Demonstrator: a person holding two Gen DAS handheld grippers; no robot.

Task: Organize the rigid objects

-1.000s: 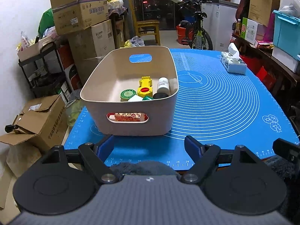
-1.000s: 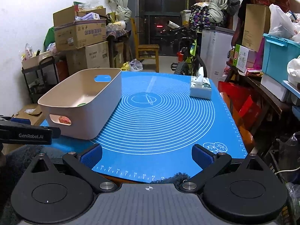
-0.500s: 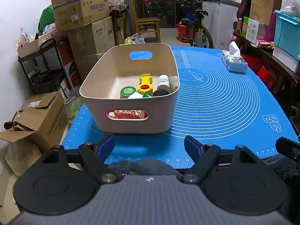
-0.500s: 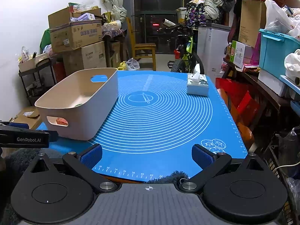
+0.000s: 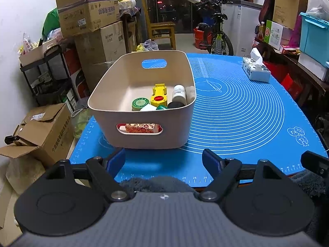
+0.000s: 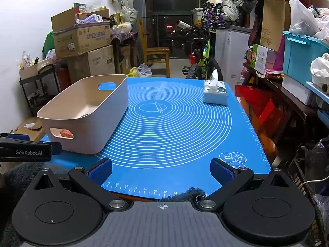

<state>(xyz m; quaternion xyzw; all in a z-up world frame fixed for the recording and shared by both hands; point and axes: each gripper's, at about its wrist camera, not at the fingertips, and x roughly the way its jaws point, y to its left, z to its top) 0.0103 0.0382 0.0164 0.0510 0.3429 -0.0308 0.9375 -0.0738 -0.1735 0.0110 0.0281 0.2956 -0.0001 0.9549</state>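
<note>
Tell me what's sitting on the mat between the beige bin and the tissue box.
Nothing: in the right wrist view, only bare blue mat with its printed white rings lies between the beige bin and the tissue box.

Ahead of our left tool we see a beige bin (image 5: 144, 132) holding a yellow toy (image 5: 158, 95), green-lidded jar (image 5: 140, 103) and red floral box (image 5: 140, 128); the blue mat (image 6: 174, 127) carries white rings.
</note>
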